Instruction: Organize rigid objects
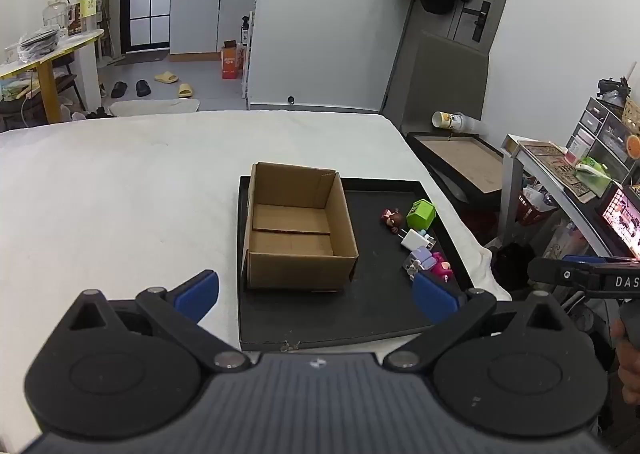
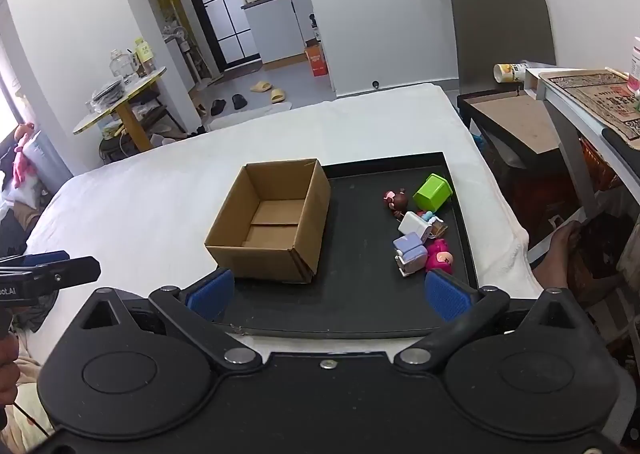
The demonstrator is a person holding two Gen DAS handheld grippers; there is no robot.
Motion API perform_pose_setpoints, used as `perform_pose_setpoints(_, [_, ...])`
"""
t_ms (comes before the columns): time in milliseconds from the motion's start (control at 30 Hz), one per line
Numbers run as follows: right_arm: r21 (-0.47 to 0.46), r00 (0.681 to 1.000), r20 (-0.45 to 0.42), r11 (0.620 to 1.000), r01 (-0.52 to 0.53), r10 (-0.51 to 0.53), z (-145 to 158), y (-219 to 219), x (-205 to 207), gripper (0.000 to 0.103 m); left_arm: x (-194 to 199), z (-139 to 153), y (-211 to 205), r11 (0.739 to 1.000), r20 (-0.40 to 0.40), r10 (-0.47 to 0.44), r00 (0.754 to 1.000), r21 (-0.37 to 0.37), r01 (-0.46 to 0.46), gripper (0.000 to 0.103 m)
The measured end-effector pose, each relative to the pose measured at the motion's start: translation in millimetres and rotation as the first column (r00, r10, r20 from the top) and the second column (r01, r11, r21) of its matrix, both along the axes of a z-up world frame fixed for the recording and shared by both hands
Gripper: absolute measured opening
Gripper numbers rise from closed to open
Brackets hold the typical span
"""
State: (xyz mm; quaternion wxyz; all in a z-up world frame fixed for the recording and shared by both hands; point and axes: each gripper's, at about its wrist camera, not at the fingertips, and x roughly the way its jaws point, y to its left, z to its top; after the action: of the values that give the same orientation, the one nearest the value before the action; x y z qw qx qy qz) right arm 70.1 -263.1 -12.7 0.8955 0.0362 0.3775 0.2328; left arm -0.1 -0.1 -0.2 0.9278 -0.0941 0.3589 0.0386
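An empty cardboard box (image 1: 298,226) (image 2: 272,222) stands on the left part of a black tray (image 1: 360,314) (image 2: 360,294) on a white-covered bed. On the tray's right lie a green cube (image 1: 421,213) (image 2: 433,193), a brown-haired figurine (image 1: 391,218) (image 2: 396,200), a white charger (image 1: 415,240) (image 2: 414,227), a lilac toy (image 1: 420,259) (image 2: 410,254) and a pink toy (image 1: 442,269) (image 2: 439,260). My left gripper (image 1: 316,296) hangs wide open over the tray's near edge, nothing between its blue pads. My right gripper (image 2: 328,294) is also wide open and empty, near the tray's front.
The white bed (image 1: 120,194) stretches to the left. A dark side table (image 1: 460,158) (image 2: 516,122) and a cluttered shelf (image 1: 568,174) (image 2: 592,102) stand to the right of the bed. A person's foot (image 2: 560,250) rests by the bed's right edge.
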Motion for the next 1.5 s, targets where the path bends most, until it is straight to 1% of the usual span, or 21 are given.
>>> perform_pose_setpoints(100, [0.008, 1.0, 0.003, 1.0, 0.0, -0.001, 0, -2, -1, 0.103, -1, 0, -1, 1.0, -0.002, -0.005, 1.0, -0.01, 0.005, 0.103])
perform_pose_setpoints(133, [0.006, 1.0, 0.003, 1.0, 0.003, -0.003, 0, -3, -2, 0.103, 3, 1, 0, 1.0, -0.015, -0.008, 1.0, -0.014, 0.008, 0.103])
perform_pose_setpoints(167, [0.002, 1.0, 0.006, 1.0, 0.001, -0.001, 0, -3, -2, 0.103, 2, 2, -7, 1.0, -0.008, -0.003, 1.0, 0.008, 0.003, 0.103])
perform_pose_setpoints(300, [-0.01, 1.0, 0.019, 1.0, -0.004, 0.004, 1, 2, -5, 0.103, -3, 7, -2, 1.0, 0.001, -0.003, 1.0, -0.001, 0.003, 0.103])
perform_pose_setpoints(400, [-0.003, 1.0, 0.022, 1.0, -0.006, 0.006, 3, 4, -8, 0.103, -5, 5, 3, 1.0, 0.003, -0.003, 1.0, -0.005, 0.003, 0.103])
perform_pose_setpoints(733, [0.007, 1.0, 0.017, 1.0, -0.015, 0.015, 5, 0, -9, 0.103, -9, 6, 1, 1.0, 0.004, 0.013, 1.0, -0.01, -0.013, 0.103])
perform_pose_setpoints(1500, [-0.003, 1.0, 0.027, 1.0, -0.016, 0.016, 12, -2, -14, 0.103, -17, 9, 0, 1.0, 0.013, 0.018, 1.0, -0.01, -0.018, 0.103])
